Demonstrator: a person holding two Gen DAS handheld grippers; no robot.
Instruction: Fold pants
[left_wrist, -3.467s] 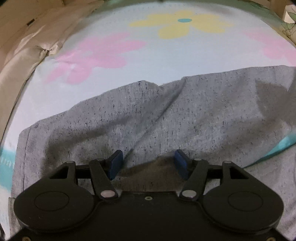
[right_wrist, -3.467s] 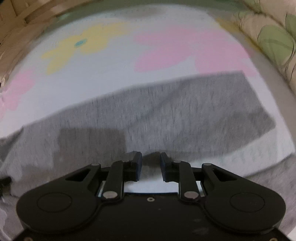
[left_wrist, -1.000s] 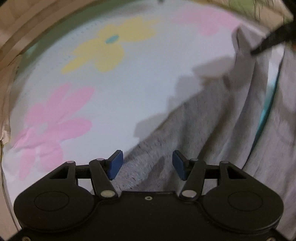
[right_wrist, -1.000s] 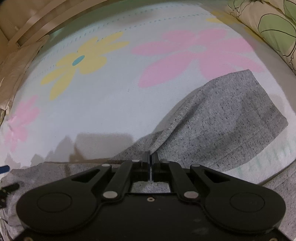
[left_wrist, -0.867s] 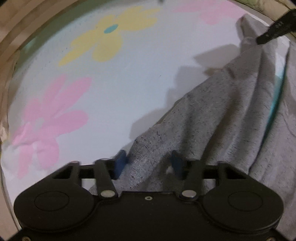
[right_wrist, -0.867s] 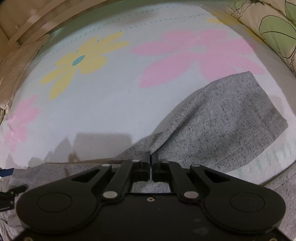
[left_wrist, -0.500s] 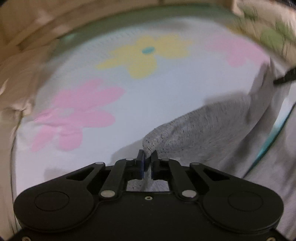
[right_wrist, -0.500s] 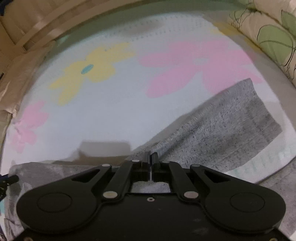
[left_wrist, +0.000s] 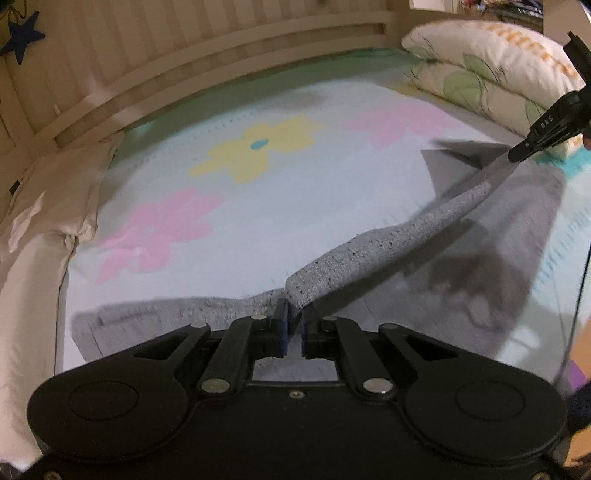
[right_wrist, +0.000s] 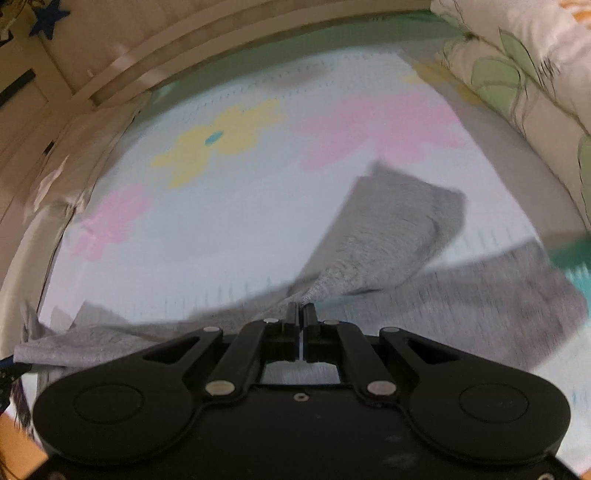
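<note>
The bed is covered by a pale blue bedsheet with large pink and yellow flower shapes (left_wrist: 258, 206), and most of it is free: the whole far half, up to the cream wooden slatted bed frame (left_wrist: 229, 70) at the back, carries nothing. On the right side lies a cream pillow with green leaf print (left_wrist: 487, 66), and on the left a cream folded blanket (left_wrist: 48, 206) borders the sheet. The grey speckled knit pants (left_wrist: 388, 247) are at the near edge of the bed, partly lifted above the sheet. One hem edge runs as a tight band between the two tools, while the rest of the cloth hangs and lies below it. The left hand-held gripper (left_wrist: 293, 326) has just been closing and now pinches the grey cloth between its blue pads. The right hand-held gripper (right_wrist: 300, 325) is pressed together on another part of the same edge. Only the left view shows the right tool from outside (left_wrist: 543, 129), at the far right with the cloth pulled up to it; only the right view shows the loose grey leg end (right_wrist: 402, 221) hanging folded over the pink flower, much blurred.
</note>
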